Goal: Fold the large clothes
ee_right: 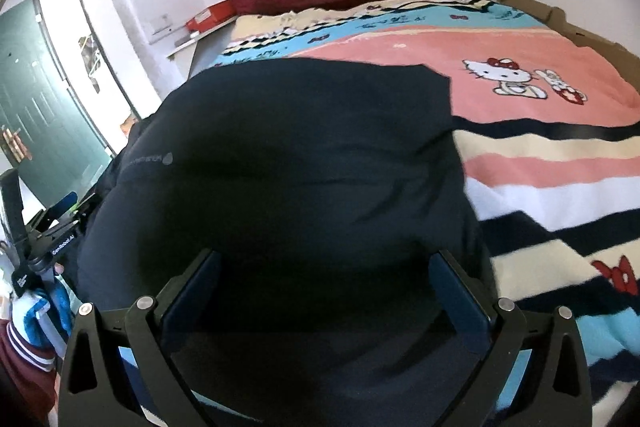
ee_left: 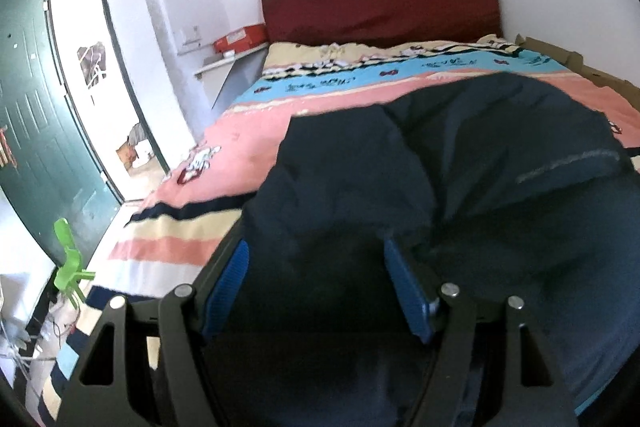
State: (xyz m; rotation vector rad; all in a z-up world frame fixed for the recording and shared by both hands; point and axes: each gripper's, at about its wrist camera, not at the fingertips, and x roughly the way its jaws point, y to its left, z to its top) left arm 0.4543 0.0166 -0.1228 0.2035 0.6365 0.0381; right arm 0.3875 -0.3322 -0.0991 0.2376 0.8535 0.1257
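With both claws, left and right, spread wide over the jacket, you risk pinching too few layers, unfolding it.

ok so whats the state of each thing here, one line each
dark jacket: bunched on the bed, partly folded
left hand-held gripper: jaws wide, jacket fabric between them
right hand-held gripper: jaws wide, over the jacket
green door: open
bedspread: spread flat

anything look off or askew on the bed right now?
Nothing spilled or damaged. The dark navy jacket lies bunched and puffy on the striped cartoon blanket, not flat. Flattened cardboard is wedged along the bed's far side by the wall, which is unusual. The door stands open.
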